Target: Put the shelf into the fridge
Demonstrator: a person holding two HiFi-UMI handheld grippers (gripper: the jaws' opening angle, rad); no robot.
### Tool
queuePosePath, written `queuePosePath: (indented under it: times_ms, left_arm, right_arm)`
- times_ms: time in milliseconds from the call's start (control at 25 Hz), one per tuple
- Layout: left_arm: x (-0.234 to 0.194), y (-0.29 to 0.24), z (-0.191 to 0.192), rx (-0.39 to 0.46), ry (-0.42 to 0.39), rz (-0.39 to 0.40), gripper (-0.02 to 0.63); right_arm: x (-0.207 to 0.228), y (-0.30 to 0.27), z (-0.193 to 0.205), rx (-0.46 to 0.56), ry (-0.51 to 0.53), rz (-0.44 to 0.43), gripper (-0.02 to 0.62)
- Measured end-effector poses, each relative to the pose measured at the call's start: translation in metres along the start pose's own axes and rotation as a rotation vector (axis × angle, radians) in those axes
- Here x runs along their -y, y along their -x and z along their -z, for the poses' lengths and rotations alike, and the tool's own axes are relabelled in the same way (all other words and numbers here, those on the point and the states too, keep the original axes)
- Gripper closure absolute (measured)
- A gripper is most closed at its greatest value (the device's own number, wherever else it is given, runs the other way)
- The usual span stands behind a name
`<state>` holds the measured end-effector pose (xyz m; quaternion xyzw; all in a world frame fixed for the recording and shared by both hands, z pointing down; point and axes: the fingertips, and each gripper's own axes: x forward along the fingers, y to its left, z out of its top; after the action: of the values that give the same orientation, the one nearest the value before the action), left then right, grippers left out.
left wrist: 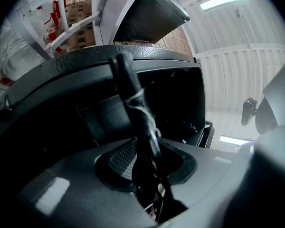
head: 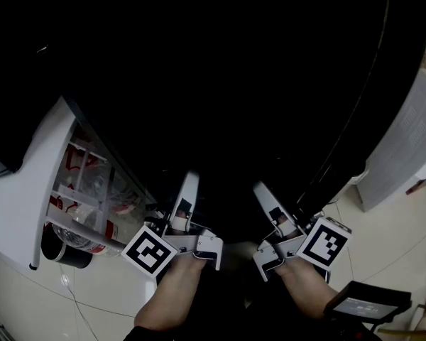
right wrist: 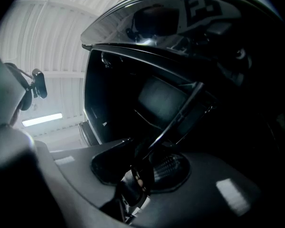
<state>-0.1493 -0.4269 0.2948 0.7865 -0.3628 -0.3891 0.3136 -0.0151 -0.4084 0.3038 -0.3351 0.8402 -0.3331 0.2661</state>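
Nearest me, the left hand (head: 176,279) and right hand (head: 303,279) sit low and side by side, each tilting its tool slightly upward. The left gripper (head: 179,203) has its fingers apart around the thin dark edge of the shelf (left wrist: 132,101). The right gripper (head: 273,208) straddles that edge too, with a gap showing, and neither plainly pinches it. The shelf looks stiff, thin and probably slick, perhaps breakable. I would take it by its near rim, one grip toward each end. It runs edge-on from the fingers into the dark fridge (head: 234,84). At the left, the open door (head: 21,190) holds bottles (head: 92,190).
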Motion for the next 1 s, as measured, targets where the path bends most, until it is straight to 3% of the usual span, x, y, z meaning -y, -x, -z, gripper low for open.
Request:
queuePosePath:
  times_ms: [200, 440, 600, 680, 800, 1000]
  left_arm:
    - [0.003, -0.004, 0.000, -0.012, -0.001, -0.025, 0.497]
    - [0.016, -0.002, 0.000, -0.024, -0.100, -0.007, 0.416]
    - [0.016, 0.011, 0.009, -0.018, -0.032, 0.002, 0.436]
    - [0.019, 0.012, 0.012, -0.022, -0.013, 0.016, 0.488]
    - [0.018, 0.007, 0.010, -0.028, -0.010, 0.007, 0.489]
    - [0.017, 0.000, 0.005, 0.005, 0.075, -0.037, 0.497]
  right_arm:
    - [-0.002, -0.002, -0.005, 0.016, -0.050, -0.005, 0.494]
    - [-0.005, -0.005, -0.012, 0.036, -0.095, 0.002, 0.486]
    - [-0.002, -0.007, -0.012, 0.032, -0.093, 0.024, 0.488]
    - [-0.001, -0.007, -0.014, 0.036, -0.089, 0.032, 0.488]
    - [0.003, -0.011, -0.016, 0.037, -0.099, 0.044, 0.488]
    - [-0.004, -0.018, -0.020, 0.037, -0.105, 0.026, 0.486]
